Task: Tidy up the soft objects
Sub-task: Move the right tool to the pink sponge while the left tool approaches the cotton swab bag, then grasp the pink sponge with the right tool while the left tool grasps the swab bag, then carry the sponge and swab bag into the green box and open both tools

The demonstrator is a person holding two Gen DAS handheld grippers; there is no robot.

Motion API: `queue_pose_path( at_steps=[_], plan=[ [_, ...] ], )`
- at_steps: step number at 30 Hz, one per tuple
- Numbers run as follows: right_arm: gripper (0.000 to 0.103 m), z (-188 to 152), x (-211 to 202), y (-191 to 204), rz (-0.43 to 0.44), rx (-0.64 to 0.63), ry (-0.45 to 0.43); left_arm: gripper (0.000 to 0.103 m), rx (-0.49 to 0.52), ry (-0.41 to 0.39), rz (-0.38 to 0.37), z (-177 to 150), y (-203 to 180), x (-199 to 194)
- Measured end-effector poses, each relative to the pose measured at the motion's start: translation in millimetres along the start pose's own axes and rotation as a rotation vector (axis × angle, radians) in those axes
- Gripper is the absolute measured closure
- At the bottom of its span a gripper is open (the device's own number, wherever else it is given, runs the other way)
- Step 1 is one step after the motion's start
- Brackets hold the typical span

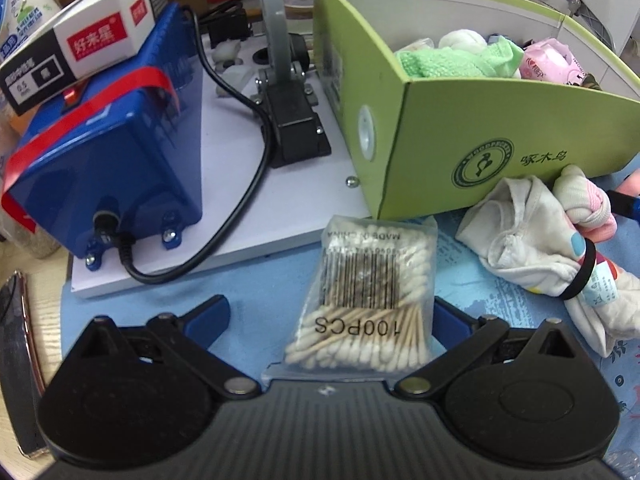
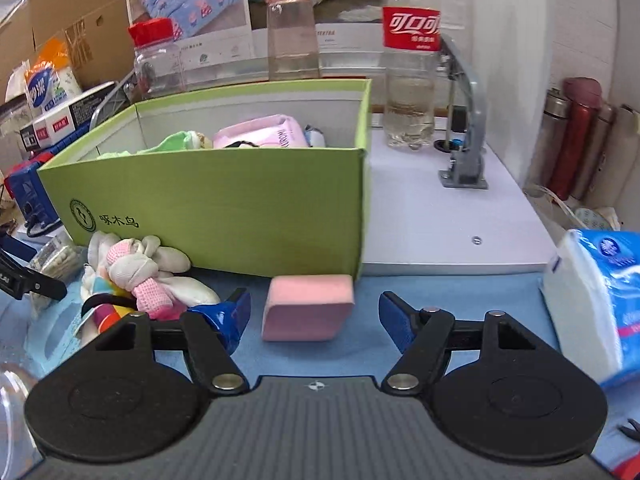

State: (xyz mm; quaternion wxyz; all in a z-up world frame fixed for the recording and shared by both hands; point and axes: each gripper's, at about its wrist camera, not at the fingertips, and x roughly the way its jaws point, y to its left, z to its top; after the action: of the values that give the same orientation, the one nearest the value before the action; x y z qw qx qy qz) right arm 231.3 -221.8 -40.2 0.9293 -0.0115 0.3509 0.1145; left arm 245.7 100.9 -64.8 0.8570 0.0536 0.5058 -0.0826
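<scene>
In the left wrist view my left gripper (image 1: 330,312) is open, its blue fingertips (image 1: 216,310) on either side of a clear bag of cotton swabs (image 1: 368,280) lying on the blue mat; the pads do not touch the bag. A bundle of white and pink socks (image 1: 540,236) lies to the right, against the green box (image 1: 500,136), which holds green cloth (image 1: 448,62) and a pink pack. In the right wrist view my right gripper (image 2: 316,318) is open around a pink sponge (image 2: 308,312) in front of the green box (image 2: 224,208), with gaps on both sides. The sock bundle (image 2: 140,272) lies to the left.
A blue machine (image 1: 108,152) with a black cable and a grey lever stand sit on the white board left of the box. A tissue pack (image 2: 592,304) lies at the right. A cola bottle (image 2: 410,80) and jars stand behind the box, flasks by the wall.
</scene>
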Motion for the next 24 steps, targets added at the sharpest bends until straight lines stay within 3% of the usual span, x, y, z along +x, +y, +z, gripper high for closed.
queue_pose_path(
  at_steps=[2,10,15,17,18,19,20,24],
  plan=[
    [0.046,-1,9,0,-0.018,0.004,0.022,0.0,0.006,-0.008,-0.005,3,2,2],
    [0.042,-16,14,2,-0.051,-0.026,-0.068,0.001,0.049,-0.032,-0.027,7,1,7],
    [0.04,-15,15,3,-0.063,-0.021,-0.075,0.002,0.038,-0.032,-0.024,8,0,7],
    [0.043,-13,14,4,-0.063,-0.016,-0.072,0.021,0.025,-0.043,-0.036,7,2,0],
    [0.051,-13,12,4,-0.05,-0.013,-0.075,0.052,0.022,-0.046,-0.061,6,3,-7],
    [0.061,-14,9,2,-0.018,-0.006,-0.082,0.063,0.018,-0.038,-0.077,5,5,-13],
    [0.078,-15,5,-1,0.015,0.01,-0.085,0.063,0.003,-0.036,-0.074,3,8,-19],
    [0.081,-23,-20,-9,0.044,0.016,-0.107,0.063,-0.014,-0.056,-0.019,-13,15,-40]
  ],
)
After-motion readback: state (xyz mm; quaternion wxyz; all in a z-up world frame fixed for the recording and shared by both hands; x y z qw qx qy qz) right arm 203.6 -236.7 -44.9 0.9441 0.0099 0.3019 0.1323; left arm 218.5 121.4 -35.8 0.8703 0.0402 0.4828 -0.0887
